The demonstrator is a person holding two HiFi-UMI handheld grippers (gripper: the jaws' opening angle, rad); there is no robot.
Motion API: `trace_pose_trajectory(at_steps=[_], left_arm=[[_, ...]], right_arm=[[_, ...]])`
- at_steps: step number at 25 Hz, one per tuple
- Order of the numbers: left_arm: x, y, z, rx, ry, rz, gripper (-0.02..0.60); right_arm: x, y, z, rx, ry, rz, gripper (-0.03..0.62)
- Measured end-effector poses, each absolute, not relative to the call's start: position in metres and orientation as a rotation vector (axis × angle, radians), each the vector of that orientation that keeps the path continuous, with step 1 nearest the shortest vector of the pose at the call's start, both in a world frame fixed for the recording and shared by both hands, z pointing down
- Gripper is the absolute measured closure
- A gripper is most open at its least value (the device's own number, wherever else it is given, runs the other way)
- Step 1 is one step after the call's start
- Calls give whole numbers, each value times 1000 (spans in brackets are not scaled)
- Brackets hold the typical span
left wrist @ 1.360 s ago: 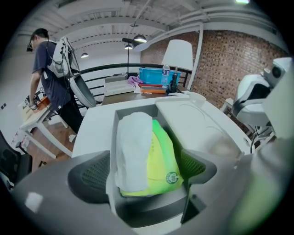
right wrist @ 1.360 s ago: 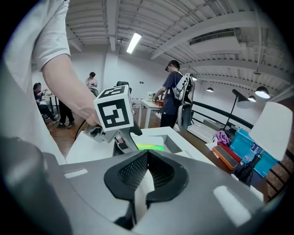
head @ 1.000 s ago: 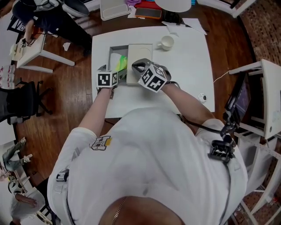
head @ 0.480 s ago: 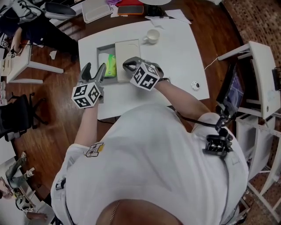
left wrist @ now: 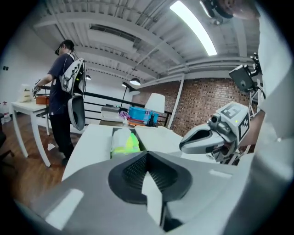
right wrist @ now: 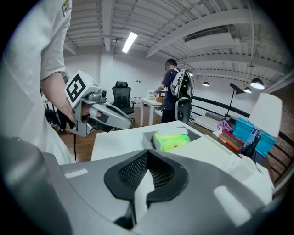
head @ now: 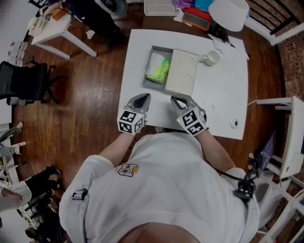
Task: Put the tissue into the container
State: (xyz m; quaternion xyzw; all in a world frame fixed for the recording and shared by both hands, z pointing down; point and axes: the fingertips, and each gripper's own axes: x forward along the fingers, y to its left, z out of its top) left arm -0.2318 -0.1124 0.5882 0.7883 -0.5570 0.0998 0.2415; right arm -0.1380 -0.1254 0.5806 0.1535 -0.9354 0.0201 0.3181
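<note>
A green and white tissue pack (head: 158, 68) lies in the grey container (head: 147, 73) on the white table (head: 223, 95); it also shows in the left gripper view (left wrist: 124, 141) and the right gripper view (right wrist: 172, 139). A beige lid (head: 182, 71) covers the container's right half. My left gripper (head: 142, 98) hovers at the table's near edge, well short of the container. Its jaws (left wrist: 147, 153) have just been closing and are shut with nothing between them. The right gripper (head: 178, 99) hangs beside it, also shut and empty (right wrist: 147, 153).
A white cup (head: 211, 58) stands right of the lid, and a small round object (head: 233, 123) lies near the table's right edge. A white lamp shade (head: 228, 13) and boxes sit at the far side. A black chair (head: 23, 85) stands left; a person (left wrist: 64, 78) works at another table.
Both grippers have drawn back from the container to the table's near edge. The left jaws, open half a second ago, are now shut. The tissue pack stays in the container.
</note>
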Motion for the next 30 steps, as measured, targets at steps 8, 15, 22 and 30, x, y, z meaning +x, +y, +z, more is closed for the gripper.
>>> trace_pose_trajectory(at_steps=[8,15,22,30], left_arm=[[-201,-9,634,1973,-1511,358,581],[-196,51,616,1855,-1673,370,581],[-174,95,606,1771,-1776,304,581],[-193,93,588,1838,-1762,246,581]], right_arm=[[-122,-36,616,223,-2413,104,594],[-124,-4,608,64,-2460,9,594],[-108,17,615,8,-2474,-29,594],[-128,21,599,60,-2453,-77,594]])
